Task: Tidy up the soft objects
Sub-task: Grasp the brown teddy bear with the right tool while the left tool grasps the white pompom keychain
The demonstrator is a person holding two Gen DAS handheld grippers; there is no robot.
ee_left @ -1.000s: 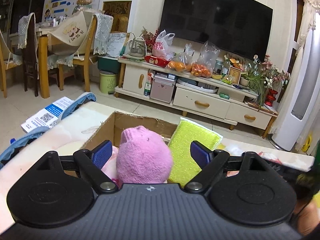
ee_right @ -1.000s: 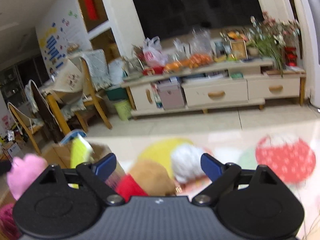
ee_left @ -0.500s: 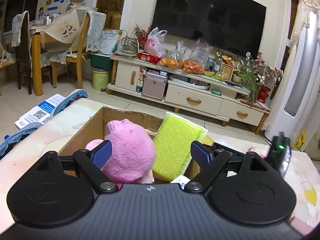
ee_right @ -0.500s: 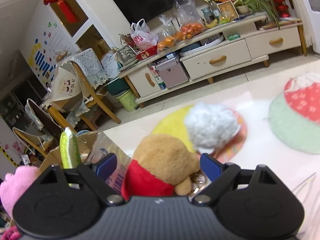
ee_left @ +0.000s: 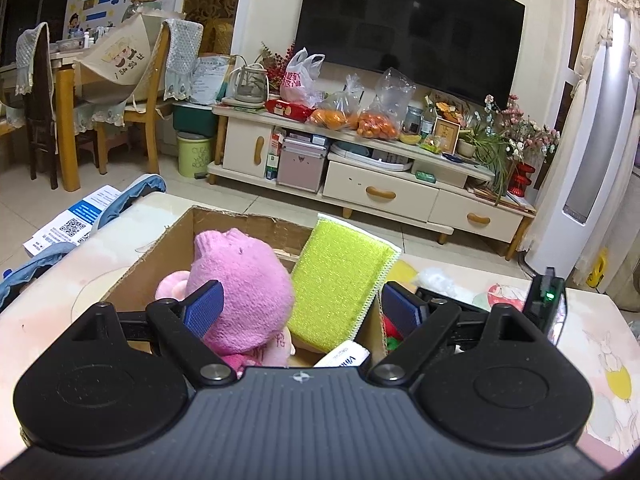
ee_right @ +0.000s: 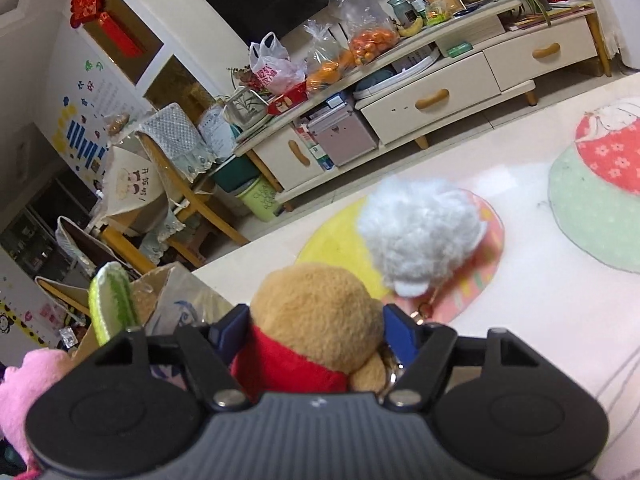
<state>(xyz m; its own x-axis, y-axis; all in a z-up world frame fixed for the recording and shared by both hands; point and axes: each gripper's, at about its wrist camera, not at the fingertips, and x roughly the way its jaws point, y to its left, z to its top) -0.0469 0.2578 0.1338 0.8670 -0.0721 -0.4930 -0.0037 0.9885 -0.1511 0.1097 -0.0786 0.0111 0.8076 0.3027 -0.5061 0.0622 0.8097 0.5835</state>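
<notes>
A cardboard box (ee_left: 168, 248) stands on the table and holds a pink plush toy (ee_left: 240, 292) and a yellow-green sponge (ee_left: 336, 284) leaning upright. My left gripper (ee_left: 304, 312) is open above the box, fingers apart, holding nothing. My right gripper (ee_right: 316, 332) is shut on a tan bear plush with a red shirt (ee_right: 316, 320), just right of the box (ee_right: 168, 292). A white fluffy plush (ee_right: 420, 232) lies on the table beyond the bear. The pink plush (ee_right: 24, 384) and sponge (ee_right: 112, 304) show at the right wrist view's left edge.
The table has a printed cloth with a yellow-pink patch (ee_right: 340, 248) and a green-red patch (ee_right: 596, 196). A TV cabinet (ee_left: 360, 184) with bags of fruit stands across the floor. Dining chairs (ee_left: 148, 92) are at the far left. The right gripper's body (ee_left: 540, 308) shows beside the box.
The right gripper's fingers have closed onto the bear plush, which was between open fingers before. The left gripper has drawn back slightly from the box and stays open.
</notes>
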